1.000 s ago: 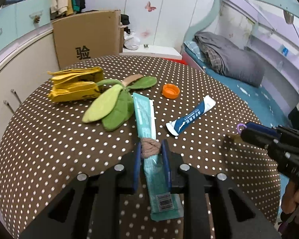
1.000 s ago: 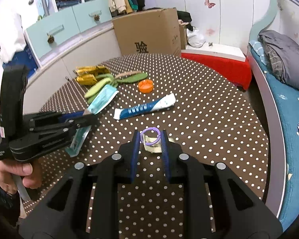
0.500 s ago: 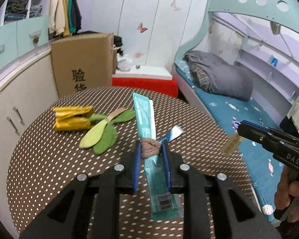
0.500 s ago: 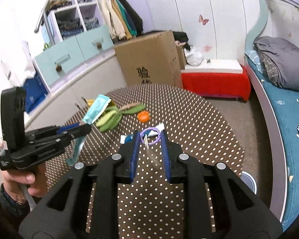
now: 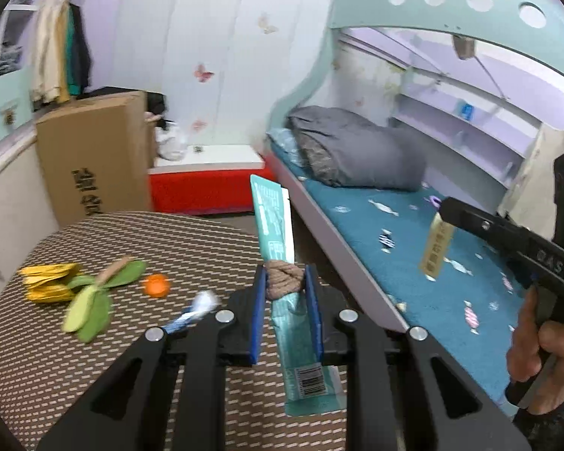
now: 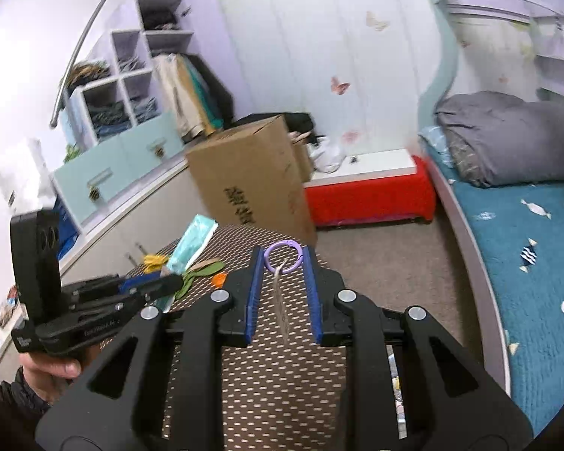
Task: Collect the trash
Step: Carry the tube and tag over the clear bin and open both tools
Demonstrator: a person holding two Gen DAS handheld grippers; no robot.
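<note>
Both grippers have left the desk [image 5: 37, 357] with their catch: one second ago the teal wrapper lay flat on the dotted cloth and the purple ring rested on it, and now both hang in the air while the views have swung from the desk top toward the bed [image 5: 451, 263] and the floor. The left gripper [image 5: 286, 293] keeps its fingers pinching the teal wrapper [image 5: 272, 221] together with a small brown knotted piece [image 5: 282, 282]; the wrapper stands out toward 12 o'clock above the fingers, and its barcode end hangs toward 6 o'clock below them. The right gripper [image 6: 284, 274] has its fingers closed on the purple ring [image 6: 284, 258], from which a beige tag [image 6: 281, 306] hangs down; in the left wrist view this tag [image 5: 436, 248] dangles at about 3 o'clock, in front of the bed. The opening of both pairs of fingers has not changed, so I judge that both grips are firm. Still on the desk, at about 9 o'clock in the left view, remain the yellow packet [image 5: 47, 282], the green leaf-shaped thing [image 5: 90, 304], the orange cap [image 5: 156, 285] and the blue and white tube [image 5: 195, 310], which is blurred. No bin is visible in either view, so where these two pieces will go I cannot tell; the pickup seems done, the dropping not yet.
</note>
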